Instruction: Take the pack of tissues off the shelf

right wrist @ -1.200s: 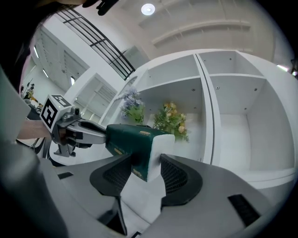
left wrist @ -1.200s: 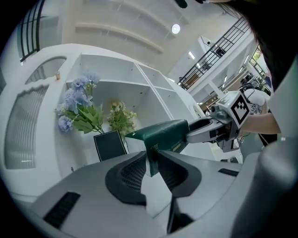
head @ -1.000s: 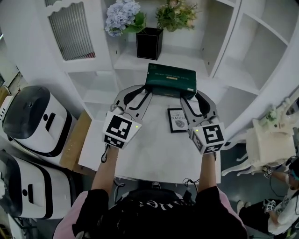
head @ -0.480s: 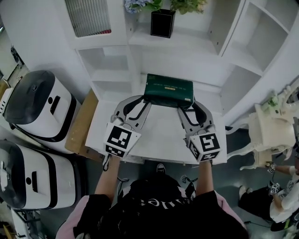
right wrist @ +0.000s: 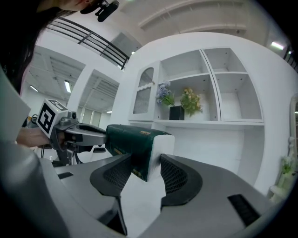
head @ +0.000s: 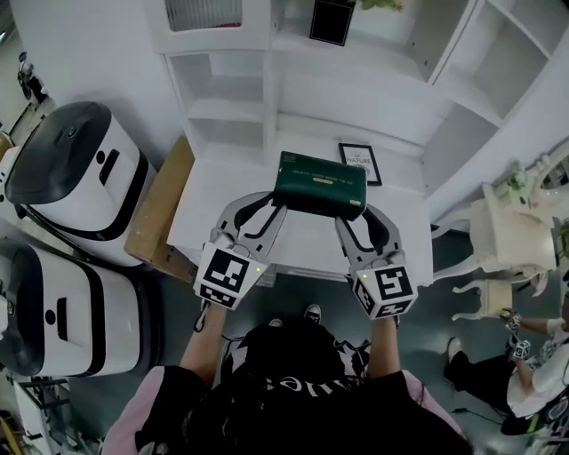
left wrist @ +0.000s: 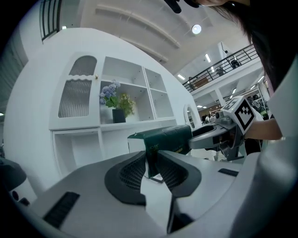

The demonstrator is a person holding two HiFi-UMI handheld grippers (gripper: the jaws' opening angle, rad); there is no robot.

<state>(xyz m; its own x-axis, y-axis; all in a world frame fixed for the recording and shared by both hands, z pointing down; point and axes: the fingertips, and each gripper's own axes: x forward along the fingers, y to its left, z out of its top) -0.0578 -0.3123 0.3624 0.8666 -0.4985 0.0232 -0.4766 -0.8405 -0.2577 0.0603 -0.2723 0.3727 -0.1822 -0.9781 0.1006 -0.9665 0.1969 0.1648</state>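
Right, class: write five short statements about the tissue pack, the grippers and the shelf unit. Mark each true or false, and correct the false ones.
1. The pack is dark green. True.
2. The left gripper clamps one end of it. True.
3. Only one gripper holds the pack. False: the right gripper clamps the other end.
4. The pack sits on the top shelf. False: it is held up over the counter, well short of the vase.
5. A framed picture lies on the counter. True.
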